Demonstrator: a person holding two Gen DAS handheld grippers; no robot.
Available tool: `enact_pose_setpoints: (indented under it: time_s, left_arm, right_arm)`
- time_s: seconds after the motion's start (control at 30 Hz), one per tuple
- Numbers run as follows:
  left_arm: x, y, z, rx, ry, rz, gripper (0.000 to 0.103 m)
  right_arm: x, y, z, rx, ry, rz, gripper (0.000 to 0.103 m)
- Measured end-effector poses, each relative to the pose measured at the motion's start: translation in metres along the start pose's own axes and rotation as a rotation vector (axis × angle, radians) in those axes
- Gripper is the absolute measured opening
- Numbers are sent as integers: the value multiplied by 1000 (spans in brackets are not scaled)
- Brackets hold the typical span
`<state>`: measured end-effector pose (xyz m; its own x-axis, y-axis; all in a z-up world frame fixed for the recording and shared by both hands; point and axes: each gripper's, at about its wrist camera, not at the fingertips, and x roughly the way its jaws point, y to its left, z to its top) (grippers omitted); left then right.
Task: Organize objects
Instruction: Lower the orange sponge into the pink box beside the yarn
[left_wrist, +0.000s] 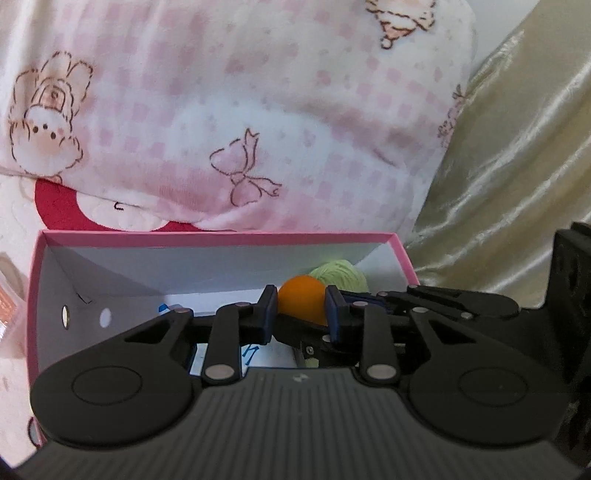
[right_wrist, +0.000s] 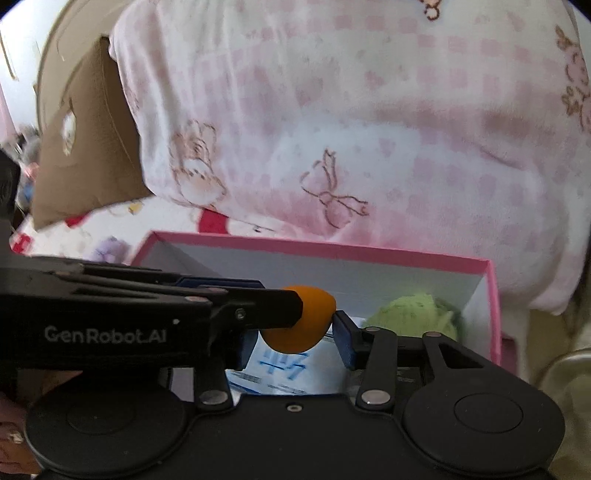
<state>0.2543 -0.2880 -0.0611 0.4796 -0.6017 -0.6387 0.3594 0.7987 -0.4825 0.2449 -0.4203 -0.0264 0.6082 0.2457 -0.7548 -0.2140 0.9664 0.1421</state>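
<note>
Presently noted: left gripper with fingers pinching an orange ball, held above the open pink box, near its right end. Right gripper alongside, fingers standing apart with the same ball seen in the gap; cannot tell whether those fingers press on it. Inside the box, in the far right corner: a green ball of yarn, resting against the white wall, just behind the orange ball. On the box floor below the fingers: a white packet with blue print. Box set on a bed, close in front of a pink checked blanket with bows and rabbits. Cream satin cloth to the right. Brown cardboard piece at far left in the right wrist view.
</note>
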Motion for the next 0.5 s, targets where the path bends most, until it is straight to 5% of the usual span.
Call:
enact_pose_setpoints:
  time_s: [0.23, 0.33, 0.5]
  left_arm:
    - [9, 13, -1, -42, 10, 24, 26]
    - [13, 17, -3, -47, 26, 30, 25]
    - [17, 20, -6, -73, 42, 39, 23]
  right_arm:
    - [20, 5, 4, -44, 43, -95, 48]
    - [26, 8, 4, -65, 69, -88, 53]
    - [20, 14, 0, -87, 64, -71, 48]
